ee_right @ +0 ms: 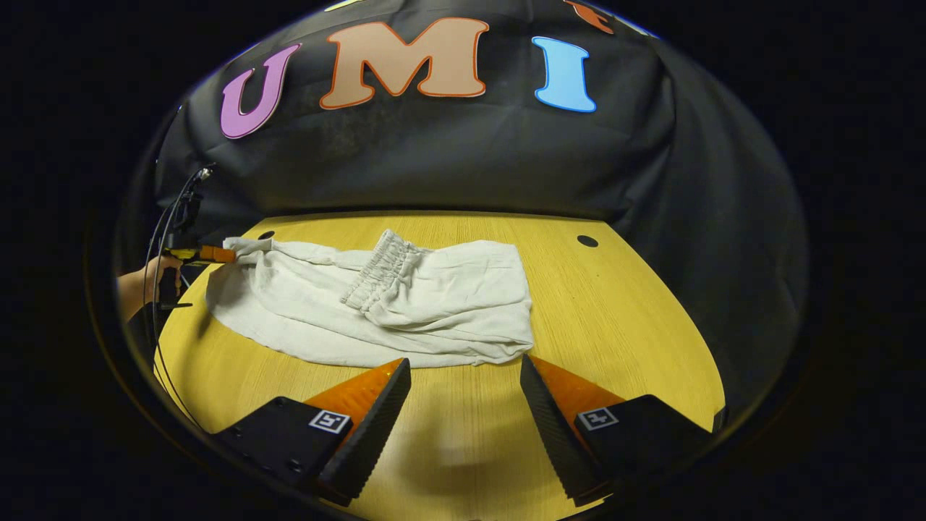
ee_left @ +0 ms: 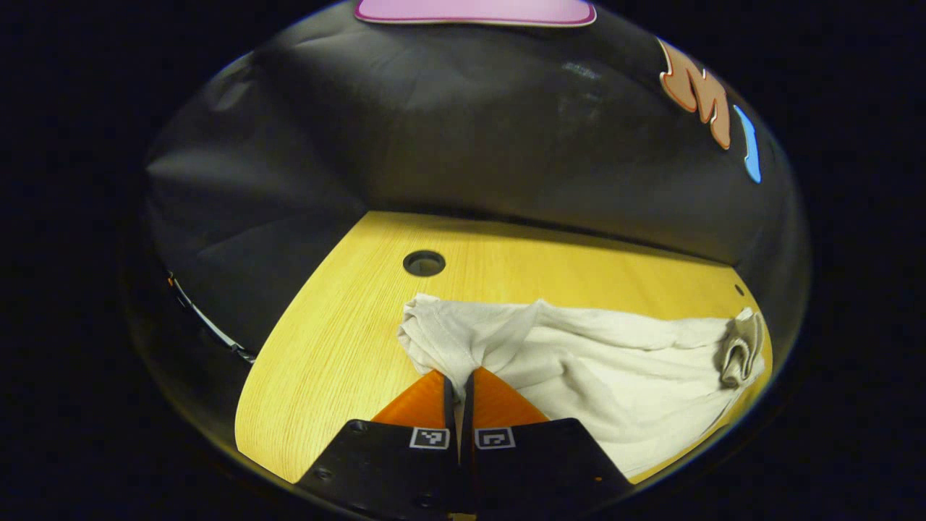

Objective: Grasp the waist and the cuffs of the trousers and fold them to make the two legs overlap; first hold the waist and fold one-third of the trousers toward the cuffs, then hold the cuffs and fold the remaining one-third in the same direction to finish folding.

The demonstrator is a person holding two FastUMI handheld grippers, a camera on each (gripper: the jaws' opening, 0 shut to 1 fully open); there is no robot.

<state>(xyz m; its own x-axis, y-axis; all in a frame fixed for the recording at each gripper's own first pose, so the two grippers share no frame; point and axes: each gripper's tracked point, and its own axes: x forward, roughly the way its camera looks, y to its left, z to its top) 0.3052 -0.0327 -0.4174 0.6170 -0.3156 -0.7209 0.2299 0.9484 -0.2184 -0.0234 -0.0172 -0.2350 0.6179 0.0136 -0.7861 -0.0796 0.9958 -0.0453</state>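
One yellow wood-grain desk [ee_right: 622, 325] carries everything, backed by the booth's black cloth wall [ee_right: 448, 159]. Two round dark holes are set into the desktop near its far edge, one towards each end [ee_right: 587, 241] [ee_right: 265, 235]. One pair of pale trousers [ee_right: 434, 304] lies on the desk, already doubled over so the gathered elastic waist [ee_right: 380, 271] rests on top near the middle of the cloth.

Two grippers are in play. The left hand-held gripper [ee_left: 459, 387] has its fingers pressed together on a bunched end of the trousers [ee_left: 579, 362] at the desk's left side; in the right gripper view it shows far off at the left edge [ee_right: 217, 254], with a person's hand [ee_right: 145, 286] behind it. The right hand-held gripper [ee_right: 465, 376] hangs with its fingers spread wide, just short of the trousers' near edge, touching nothing.
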